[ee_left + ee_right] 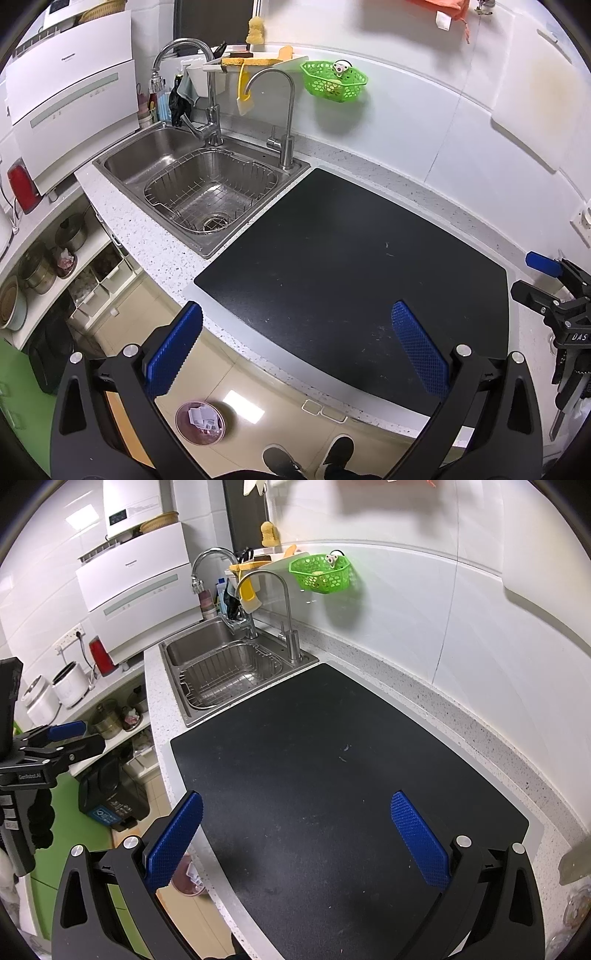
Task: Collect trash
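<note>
1. While both tools hang over a kitchen counter, the left gripper (295,347) has its blue pads spread wide with nothing between them, poised above the front-left corner of the black mat (351,266).
2. Right gripper (295,838) is likewise spread and empty, over the mat's front half; in the left view it shows at the mat's right edge.
3. Mat lies bare apart from a few pale specks, its left edge just beside the sink (199,184), its back and right edges bordered by a strip of speckled counter (406,166) running to the wall.
4. Bin (200,423) stands on the floor below the mat's front-left corner, holding white paper scraps; the counter's front edge hides part of it in the right view.
5. Shoes (306,459) show on the floor below the mat's front edge.
6. Green basket (334,80) hangs on the wall well behind the mat.
</note>
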`<state>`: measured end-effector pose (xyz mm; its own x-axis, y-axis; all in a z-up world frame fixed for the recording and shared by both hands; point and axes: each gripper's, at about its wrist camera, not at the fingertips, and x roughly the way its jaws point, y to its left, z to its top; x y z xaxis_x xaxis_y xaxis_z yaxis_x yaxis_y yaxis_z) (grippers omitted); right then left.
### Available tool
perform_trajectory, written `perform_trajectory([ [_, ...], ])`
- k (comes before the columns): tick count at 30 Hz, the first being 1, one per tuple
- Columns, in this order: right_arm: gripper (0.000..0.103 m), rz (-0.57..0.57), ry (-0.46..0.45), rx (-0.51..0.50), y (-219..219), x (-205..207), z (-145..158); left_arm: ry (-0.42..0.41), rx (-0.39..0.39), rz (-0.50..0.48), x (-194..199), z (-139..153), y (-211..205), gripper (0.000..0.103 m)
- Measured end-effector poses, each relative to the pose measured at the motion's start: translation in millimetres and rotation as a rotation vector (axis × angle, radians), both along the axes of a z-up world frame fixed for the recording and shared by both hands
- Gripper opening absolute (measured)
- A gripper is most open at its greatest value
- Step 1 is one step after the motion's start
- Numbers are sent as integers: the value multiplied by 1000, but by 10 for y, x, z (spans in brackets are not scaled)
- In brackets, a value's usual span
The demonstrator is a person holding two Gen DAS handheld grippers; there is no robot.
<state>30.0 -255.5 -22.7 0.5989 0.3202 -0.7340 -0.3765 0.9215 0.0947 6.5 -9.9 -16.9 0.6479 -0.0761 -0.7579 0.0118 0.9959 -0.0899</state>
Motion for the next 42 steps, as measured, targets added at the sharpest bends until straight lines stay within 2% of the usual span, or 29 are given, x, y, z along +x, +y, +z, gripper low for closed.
perform_trajectory([
  [42,98,2,4,-6,-20,9,12,-2,-7,-2,5,18,4,100],
])
